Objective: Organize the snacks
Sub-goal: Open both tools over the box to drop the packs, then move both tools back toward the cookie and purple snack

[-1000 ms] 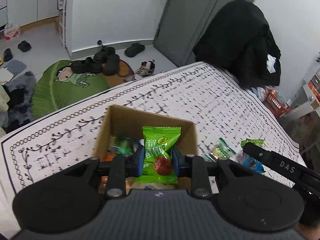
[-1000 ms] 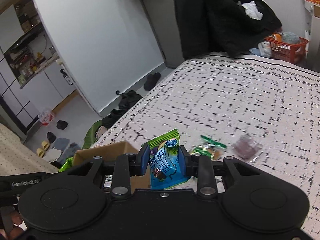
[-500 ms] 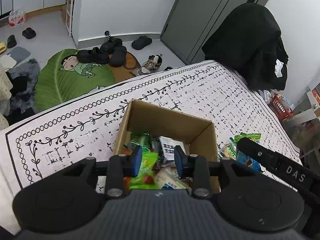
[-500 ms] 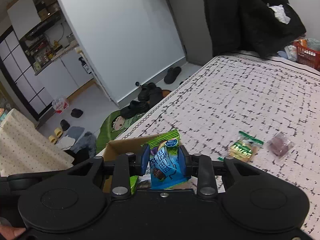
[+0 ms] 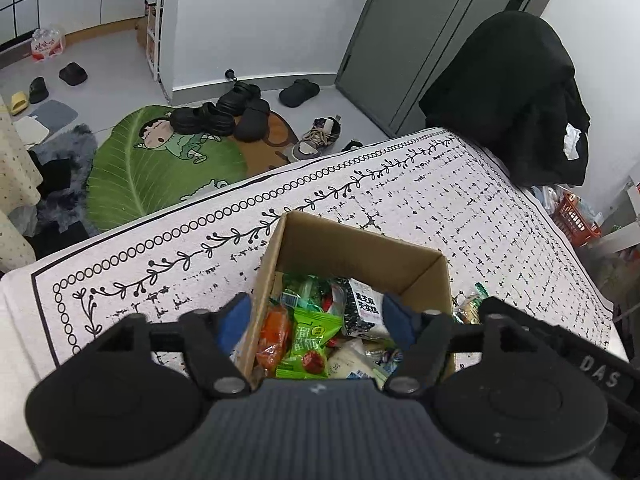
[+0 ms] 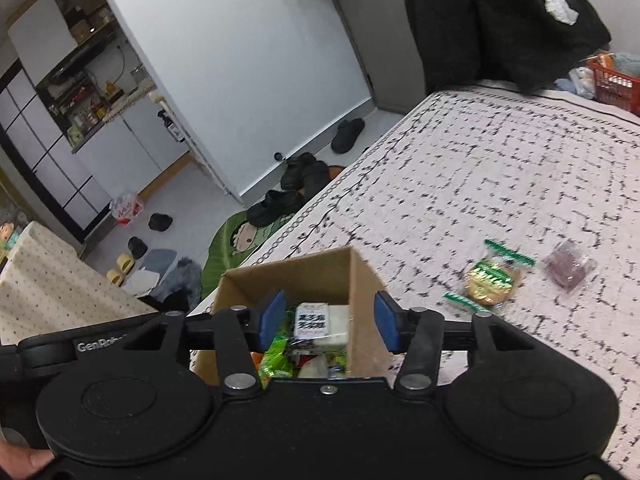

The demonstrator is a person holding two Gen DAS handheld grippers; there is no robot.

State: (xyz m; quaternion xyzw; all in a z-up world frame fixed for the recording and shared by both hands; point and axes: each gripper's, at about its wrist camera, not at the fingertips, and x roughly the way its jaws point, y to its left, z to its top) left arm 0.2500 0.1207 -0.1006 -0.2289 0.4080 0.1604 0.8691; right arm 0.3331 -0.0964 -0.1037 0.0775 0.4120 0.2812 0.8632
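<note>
Left wrist view: both claws spread wide, empty, above the cardboard box.
Below the left claw, a green packet lies on the snack pile; right of the right claw, a round green-wrapped biscuit and a purple sweet lie on the bed.

A green leaf-shaped rug lies on the floor beside the bed, black shoes piled at the rug's far edge, near a grey door.
</note>
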